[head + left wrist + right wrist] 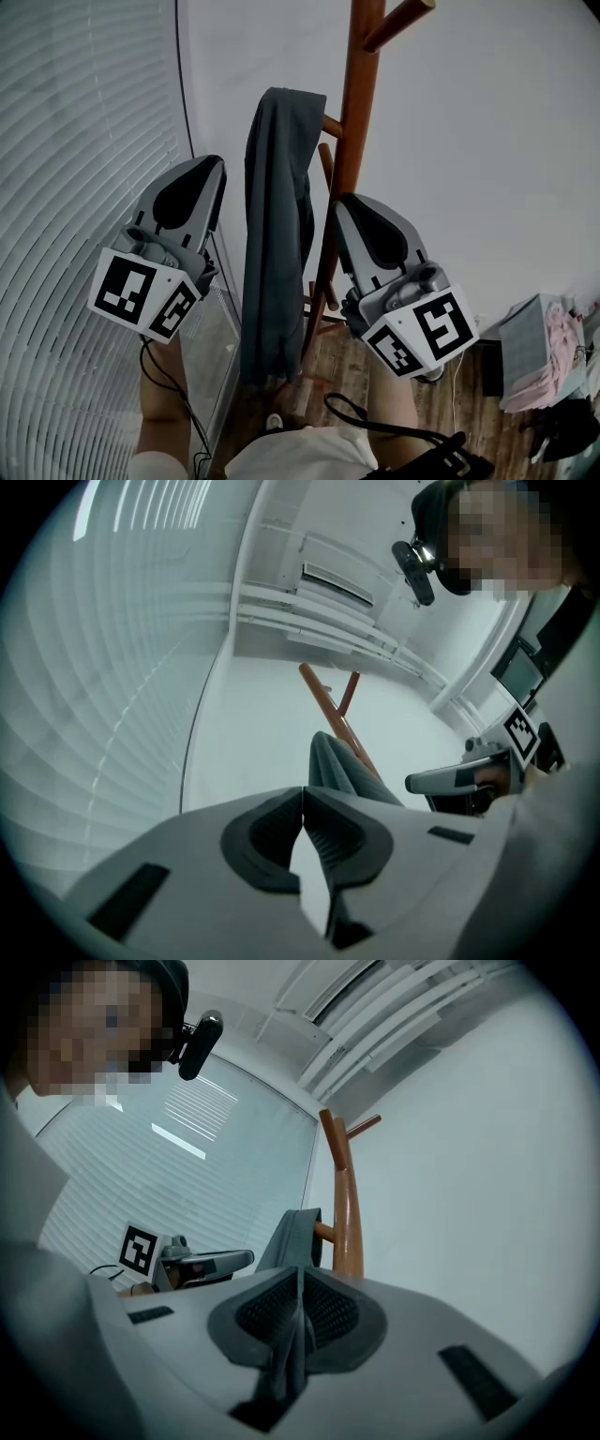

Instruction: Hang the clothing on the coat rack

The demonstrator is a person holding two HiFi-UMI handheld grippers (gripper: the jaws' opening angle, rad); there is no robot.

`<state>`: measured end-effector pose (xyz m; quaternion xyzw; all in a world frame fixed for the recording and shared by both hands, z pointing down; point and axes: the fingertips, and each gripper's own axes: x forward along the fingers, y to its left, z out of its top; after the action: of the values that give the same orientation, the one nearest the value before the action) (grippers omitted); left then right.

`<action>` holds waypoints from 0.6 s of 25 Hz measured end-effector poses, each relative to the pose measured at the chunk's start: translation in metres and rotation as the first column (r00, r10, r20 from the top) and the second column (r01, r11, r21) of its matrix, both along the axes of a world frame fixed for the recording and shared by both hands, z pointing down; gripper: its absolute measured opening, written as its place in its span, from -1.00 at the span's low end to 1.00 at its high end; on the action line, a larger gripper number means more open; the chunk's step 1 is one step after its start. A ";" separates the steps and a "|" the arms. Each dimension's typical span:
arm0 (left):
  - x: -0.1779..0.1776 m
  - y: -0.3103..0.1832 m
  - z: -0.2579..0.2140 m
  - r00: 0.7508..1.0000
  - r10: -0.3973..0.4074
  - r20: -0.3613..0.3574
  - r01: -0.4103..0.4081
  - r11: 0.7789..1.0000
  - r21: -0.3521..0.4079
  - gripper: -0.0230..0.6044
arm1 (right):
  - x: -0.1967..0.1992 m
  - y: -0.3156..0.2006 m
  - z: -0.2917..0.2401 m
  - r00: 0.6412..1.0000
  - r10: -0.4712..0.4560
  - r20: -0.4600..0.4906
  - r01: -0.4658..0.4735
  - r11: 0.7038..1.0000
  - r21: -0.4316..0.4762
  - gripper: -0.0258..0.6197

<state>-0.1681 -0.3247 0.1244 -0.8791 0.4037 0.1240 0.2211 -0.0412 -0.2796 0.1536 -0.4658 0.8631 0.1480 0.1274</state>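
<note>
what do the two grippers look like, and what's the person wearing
The left gripper and right gripper are light grey, wedge-shaped shells with dark textured pads at the jaws. Each carries a white cube printed with black square markers. A black cable hangs below the left one. The person wears a white top.

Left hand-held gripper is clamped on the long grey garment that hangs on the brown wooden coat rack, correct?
Not quite. The left gripper view shows the left hand-held gripper with its jaws together on nothing. The long grey garment does hang on the brown wooden coat rack, but it is beyond the jaws and apart from them.
</note>
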 end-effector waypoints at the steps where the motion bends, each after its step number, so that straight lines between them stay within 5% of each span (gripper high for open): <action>1: -0.001 0.000 0.001 1.000 -0.003 0.002 0.003 1.000 -0.001 -0.88 | -0.001 0.000 0.000 1.000 -0.002 -0.004 0.002 1.000 0.001 -0.81; 15: -0.005 0.010 0.008 0.998 -0.037 0.057 0.037 0.999 -0.001 -0.89 | -0.009 0.001 0.000 1.000 -0.003 -0.022 0.004 1.000 0.015 -0.86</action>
<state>-0.1735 -0.3146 0.1319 -0.8748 0.4135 0.0944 0.2341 -0.0501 -0.2784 0.1539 -0.4617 0.8640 0.1595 0.1219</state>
